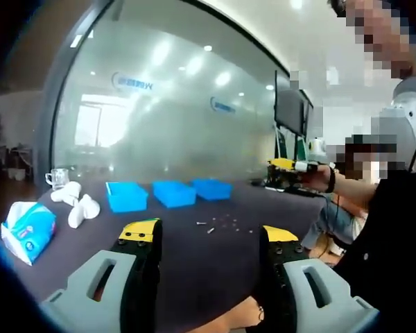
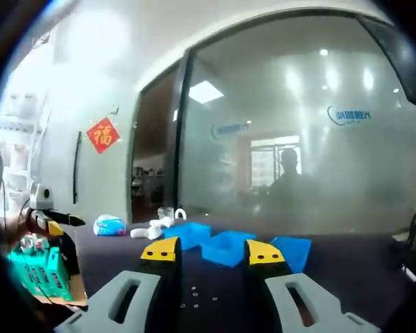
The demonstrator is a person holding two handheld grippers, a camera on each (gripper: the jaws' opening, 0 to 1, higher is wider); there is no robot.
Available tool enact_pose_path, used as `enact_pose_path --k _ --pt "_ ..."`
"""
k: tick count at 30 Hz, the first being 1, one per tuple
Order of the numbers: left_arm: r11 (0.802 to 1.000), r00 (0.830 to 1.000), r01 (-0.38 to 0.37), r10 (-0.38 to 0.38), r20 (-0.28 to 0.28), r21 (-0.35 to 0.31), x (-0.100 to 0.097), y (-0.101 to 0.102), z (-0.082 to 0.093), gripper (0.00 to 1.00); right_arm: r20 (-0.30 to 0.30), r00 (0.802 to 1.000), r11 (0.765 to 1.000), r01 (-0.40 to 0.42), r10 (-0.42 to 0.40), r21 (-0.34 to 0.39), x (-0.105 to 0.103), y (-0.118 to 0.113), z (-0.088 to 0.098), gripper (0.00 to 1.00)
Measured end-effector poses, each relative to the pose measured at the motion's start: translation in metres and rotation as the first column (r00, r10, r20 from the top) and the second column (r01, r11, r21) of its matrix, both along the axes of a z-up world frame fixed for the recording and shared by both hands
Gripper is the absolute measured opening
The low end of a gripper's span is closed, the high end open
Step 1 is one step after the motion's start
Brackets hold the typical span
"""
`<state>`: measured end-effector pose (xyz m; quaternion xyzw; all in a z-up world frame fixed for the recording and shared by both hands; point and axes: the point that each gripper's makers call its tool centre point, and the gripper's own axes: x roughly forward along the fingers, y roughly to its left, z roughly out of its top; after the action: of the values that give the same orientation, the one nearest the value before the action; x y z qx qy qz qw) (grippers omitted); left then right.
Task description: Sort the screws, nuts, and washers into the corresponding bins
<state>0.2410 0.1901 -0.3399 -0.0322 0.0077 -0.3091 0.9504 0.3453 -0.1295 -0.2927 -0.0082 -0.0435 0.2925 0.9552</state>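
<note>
Hardware lies loose on the dark table (image 1: 194,263): a scatter of small screws, nuts and washers (image 1: 222,223) sits in front of three blue bins (image 1: 172,193) lined up along the far side, none of it yet in a bin as far as these fisheye views let me tell. In the left gripper view the left gripper (image 1: 209,239) hangs above the near edge of the table with its jaws spread wide and nothing between them. In the right gripper view the right gripper (image 2: 212,251) is likewise released and empty, its yellow-tipped jaws framing the bins (image 2: 229,246), with a few pale specks of hardware (image 2: 197,298) on the cloth just below. So the step in hand reads as the first approach and pick. To do it well, I would bring one gripper down over a single piece well apart from its neighbours, narrow the jaws before contact so they do not sweep other pieces aside, and pinch low against the table, since such thin parts will slip out of a high grip. The pieces are too small here to tell screw from nut from washer, so a closer look should come before choosing a bin. A tissue pack (image 1: 28,231) and some white objects (image 1: 76,202) sit off to one side, clear of the work.
</note>
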Motion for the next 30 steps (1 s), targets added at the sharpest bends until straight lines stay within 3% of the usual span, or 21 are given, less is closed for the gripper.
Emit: enact_pose_path --k 2,8,15,22,25,30 --pt "1.000 1.000 -0.001 0.001 -0.001 0.004 0.000 0.000 0.000 0.55 -0.003 1.000 0.999 0.014 -0.014 -0.032 -0.010 -0.007 -0.006 0.32" --pt "1.000 1.000 -0.010 0.010 -0.002 0.026 0.000 0.000 -0.002 0.55 -0.029 0.999 0.999 0.030 -0.031 -0.025 -0.037 -0.026 -0.019 0.32" --pt "0.998 1.000 -0.016 0.016 0.003 0.063 0.002 -0.001 0.000 0.55 -0.040 0.999 0.998 0.010 -0.013 -0.061 -0.047 -0.032 -0.025 0.32" --pt "0.998 1.000 -0.013 0.013 -0.004 0.067 0.000 0.000 0.001 0.55 -0.061 0.994 0.987 -0.102 0.095 -0.127 -0.041 -0.011 -0.020 0.32" --pt "0.997 1.000 -0.016 0.018 -0.021 0.080 -0.001 0.003 -0.003 0.55 -0.092 0.984 0.963 -0.170 0.154 -0.207 -0.036 0.002 -0.024 0.32" --pt "0.995 0.999 -0.011 0.016 -0.044 0.101 -0.002 0.003 -0.009 0.55 -0.157 0.955 0.926 -0.284 0.251 -0.249 -0.023 0.028 -0.024 0.32"
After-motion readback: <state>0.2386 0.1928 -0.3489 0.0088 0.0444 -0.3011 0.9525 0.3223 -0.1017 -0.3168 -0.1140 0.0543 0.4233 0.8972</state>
